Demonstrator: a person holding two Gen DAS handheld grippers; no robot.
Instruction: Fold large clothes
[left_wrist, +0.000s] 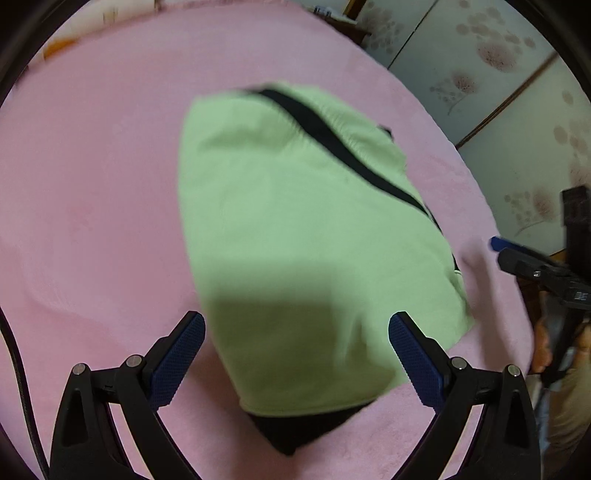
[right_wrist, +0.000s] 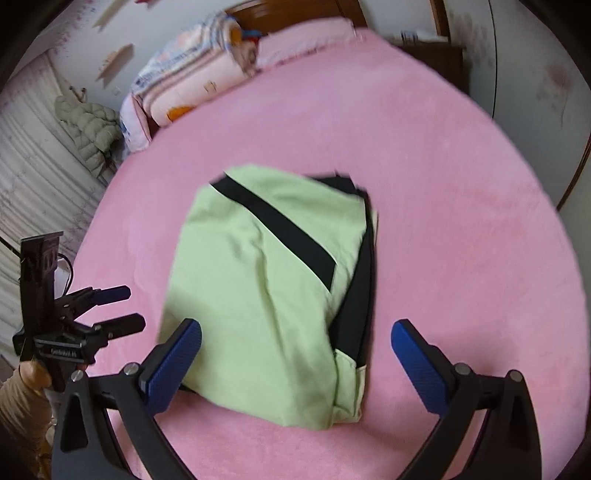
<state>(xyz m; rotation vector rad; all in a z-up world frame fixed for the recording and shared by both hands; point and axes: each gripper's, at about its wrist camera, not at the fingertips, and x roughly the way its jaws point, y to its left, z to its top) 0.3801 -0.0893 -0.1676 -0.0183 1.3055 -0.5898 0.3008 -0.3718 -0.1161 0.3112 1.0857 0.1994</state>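
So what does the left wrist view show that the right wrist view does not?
Only the left wrist view: the right gripper at its right edge, before flowered panels.
Only the right wrist view: the left gripper, a folded quilt, a grey padded jacket.
Both: the folded green garment with a black stripe on the pink blanket, with open jaws.

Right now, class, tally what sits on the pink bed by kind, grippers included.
Folded green garment: 1
Folded quilts at the headboard: 1 stack
Grippers, left gripper and right gripper, both open: 2
Total: 4
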